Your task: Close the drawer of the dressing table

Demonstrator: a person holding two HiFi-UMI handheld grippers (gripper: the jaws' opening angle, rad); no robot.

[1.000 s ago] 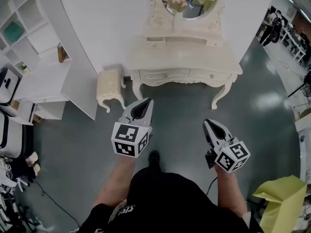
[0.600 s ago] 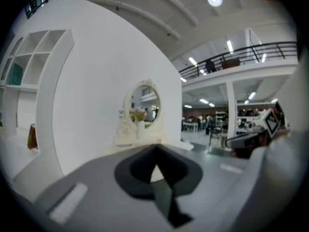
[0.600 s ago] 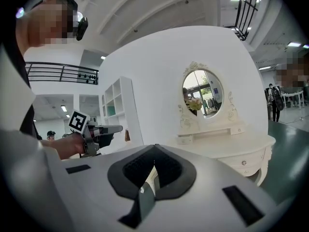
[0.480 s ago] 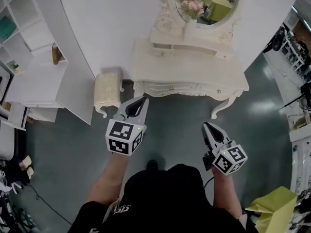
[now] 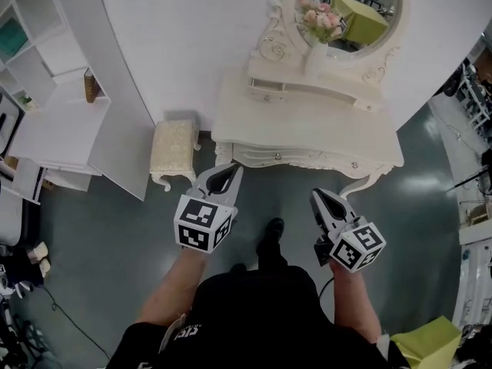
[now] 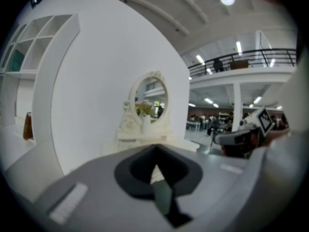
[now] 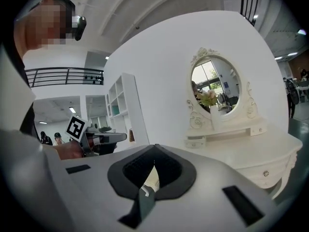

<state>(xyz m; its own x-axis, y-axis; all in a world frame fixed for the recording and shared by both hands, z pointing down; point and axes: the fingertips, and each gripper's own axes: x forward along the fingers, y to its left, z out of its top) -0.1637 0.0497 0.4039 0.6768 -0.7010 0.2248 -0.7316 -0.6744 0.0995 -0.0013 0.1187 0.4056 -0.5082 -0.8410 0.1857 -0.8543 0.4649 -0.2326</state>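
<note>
The cream dressing table (image 5: 307,121) stands against the white wall under an oval mirror (image 5: 355,10). On its raised back shelf, the small left drawer (image 5: 267,87) sticks out a little; in the right gripper view this drawer (image 7: 195,142) also juts forward. The two front drawers (image 5: 278,157) look flush. My left gripper (image 5: 231,172) is shut and empty, just short of the table's left front leg. My right gripper (image 5: 317,197) is shut with nothing in it, below the table's front edge. Each gripper view shows closed jaws (image 6: 155,153) (image 7: 154,154) aimed at the table.
A padded cream stool (image 5: 174,147) sits left of the table. White shelving (image 5: 54,91) fills the left side. The person's foot (image 5: 270,233) is on the grey floor between the grippers. A yellow-green sheet (image 5: 430,346) lies at the bottom right.
The person has stepped toward the dressing table, so it now lies closer under both grippers. Both grippers stay shut and empty.
</note>
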